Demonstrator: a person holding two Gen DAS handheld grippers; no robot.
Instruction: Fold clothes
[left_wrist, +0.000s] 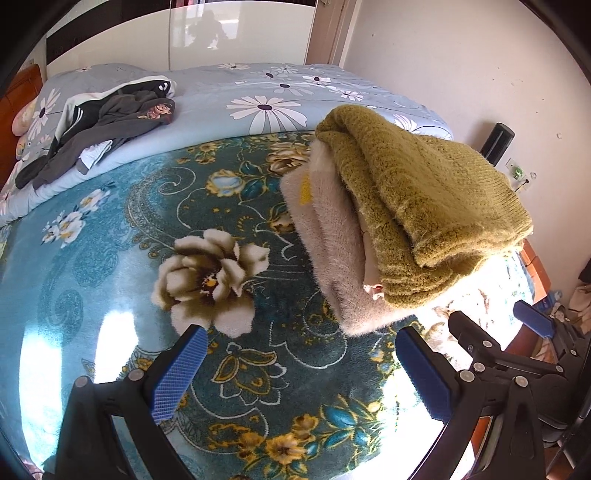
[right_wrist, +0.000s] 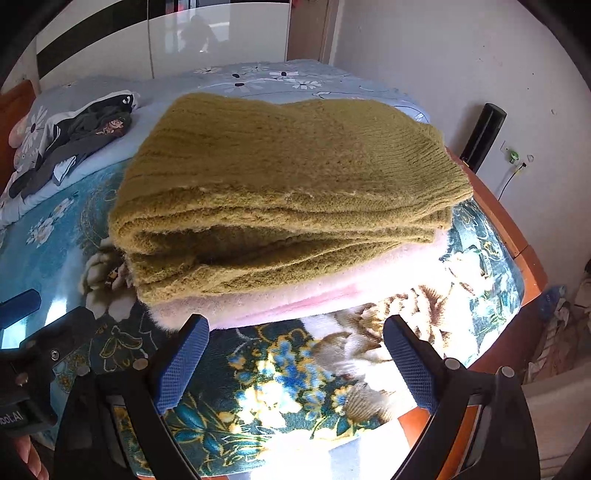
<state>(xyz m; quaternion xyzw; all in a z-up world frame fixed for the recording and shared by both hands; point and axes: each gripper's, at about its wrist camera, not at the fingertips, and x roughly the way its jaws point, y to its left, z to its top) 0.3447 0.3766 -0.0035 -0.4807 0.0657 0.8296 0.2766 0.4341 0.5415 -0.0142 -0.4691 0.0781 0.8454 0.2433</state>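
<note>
A folded olive-green knit sweater (left_wrist: 417, 206) lies on top of a folded fuzzy pale pink garment (left_wrist: 332, 251) on the teal floral blanket (left_wrist: 110, 251), near the bed's right edge. The same stack fills the right wrist view: the green sweater (right_wrist: 280, 192) over the pink garment (right_wrist: 280, 302). My left gripper (left_wrist: 299, 362) is open and empty, just short of the stack's left side. My right gripper (right_wrist: 291, 350) is open and empty, right in front of the stack's near edge; it also shows at the right of the left wrist view (left_wrist: 495, 332).
A heap of dark unfolded clothes (left_wrist: 99, 125) lies at the far left on the grey daisy-print quilt (left_wrist: 266, 96). The bed's orange wooden edge (right_wrist: 502, 221) runs along the right, with a white wall behind and clutter on the floor (right_wrist: 565, 325).
</note>
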